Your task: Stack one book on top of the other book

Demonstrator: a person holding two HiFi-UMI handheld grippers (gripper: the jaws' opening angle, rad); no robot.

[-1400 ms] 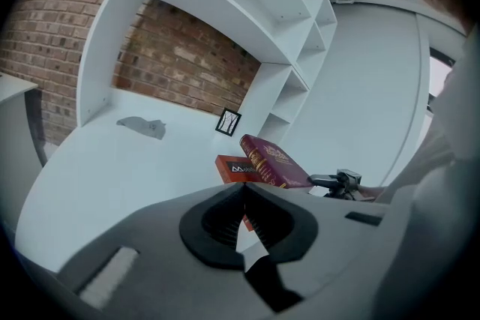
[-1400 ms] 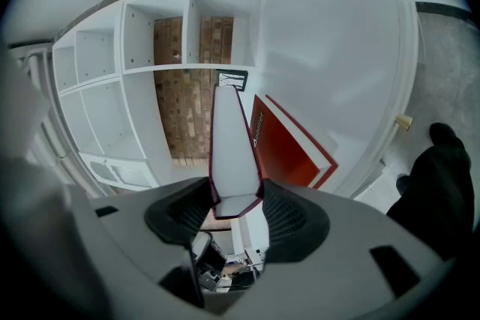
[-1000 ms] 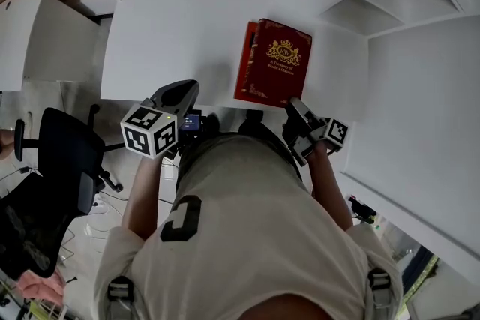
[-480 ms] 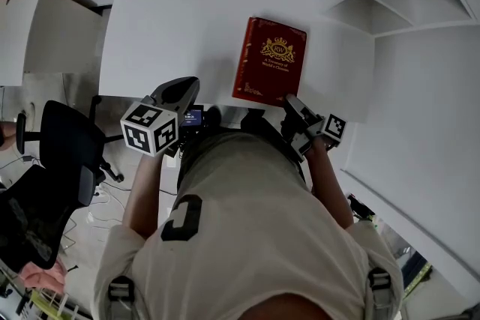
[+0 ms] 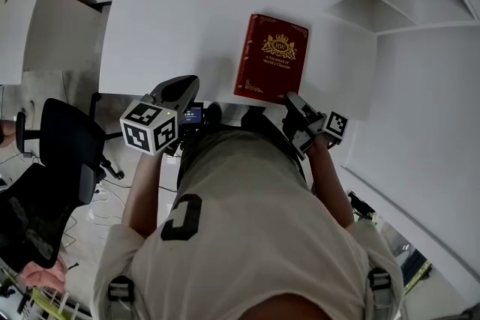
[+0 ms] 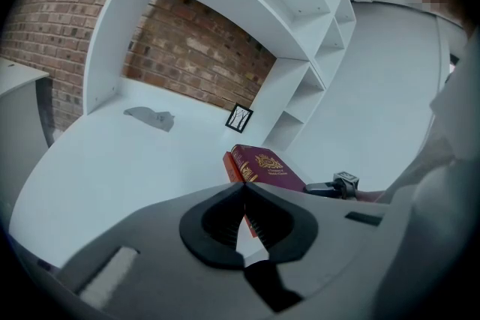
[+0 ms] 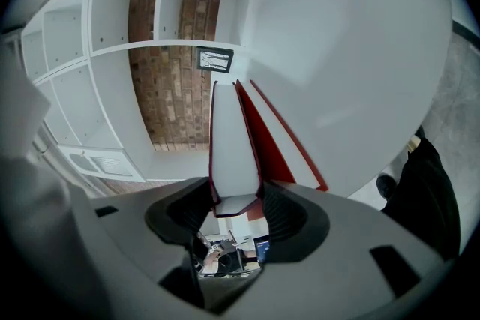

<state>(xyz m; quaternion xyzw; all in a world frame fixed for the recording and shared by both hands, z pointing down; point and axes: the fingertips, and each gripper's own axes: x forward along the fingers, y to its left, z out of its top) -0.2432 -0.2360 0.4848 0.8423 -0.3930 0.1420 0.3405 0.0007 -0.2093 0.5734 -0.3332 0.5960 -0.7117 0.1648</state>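
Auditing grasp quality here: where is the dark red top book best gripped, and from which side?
Its near right corner, approached from the front edge of the table, one jaw above and one below. The dark red book lies flat, so only its thickness fits; the right claw clamps that corner.

Book (image 5: 274, 56), red front cover: gold crest enclosing the letters "RW". Directly below the crest, a two-line gold title, small but readable: "A Treasury of World's Classics".
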